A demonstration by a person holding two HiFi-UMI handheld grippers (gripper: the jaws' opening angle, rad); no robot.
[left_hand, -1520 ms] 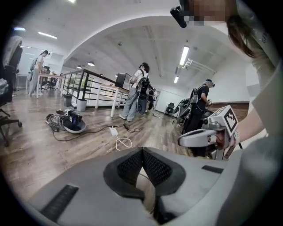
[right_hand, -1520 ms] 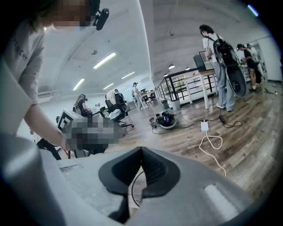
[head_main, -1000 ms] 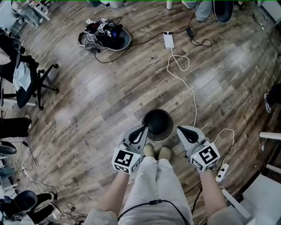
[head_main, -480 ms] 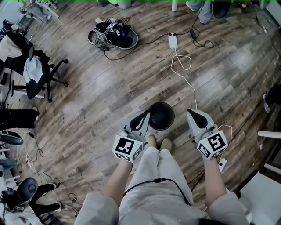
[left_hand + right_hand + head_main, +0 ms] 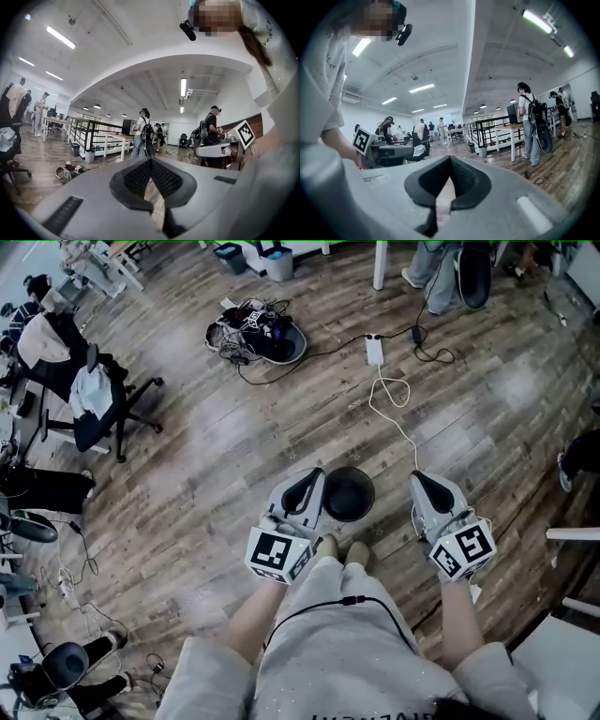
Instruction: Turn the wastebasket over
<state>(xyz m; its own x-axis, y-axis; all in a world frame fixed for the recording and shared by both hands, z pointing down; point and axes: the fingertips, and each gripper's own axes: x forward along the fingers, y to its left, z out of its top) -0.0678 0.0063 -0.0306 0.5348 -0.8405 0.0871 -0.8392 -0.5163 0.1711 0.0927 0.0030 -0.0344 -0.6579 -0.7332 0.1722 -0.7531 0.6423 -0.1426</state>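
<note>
Wastebasket (image 5: 349, 493) stands on the floor at frame centre, between left tongs (image 5: 312, 482) and right tongs (image 5: 420, 482). Both tongs are clenched and empty. Risk: clenched tongs cannot grip the rim, and a nudge may skid it onto the white cable (image 5: 394, 418).

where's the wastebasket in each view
head view: wastebasket on the floor, lower centre, between left tool and right tool
left gripper view: not in it
right gripper view: not in it
shared landmark: the pale bin
</note>
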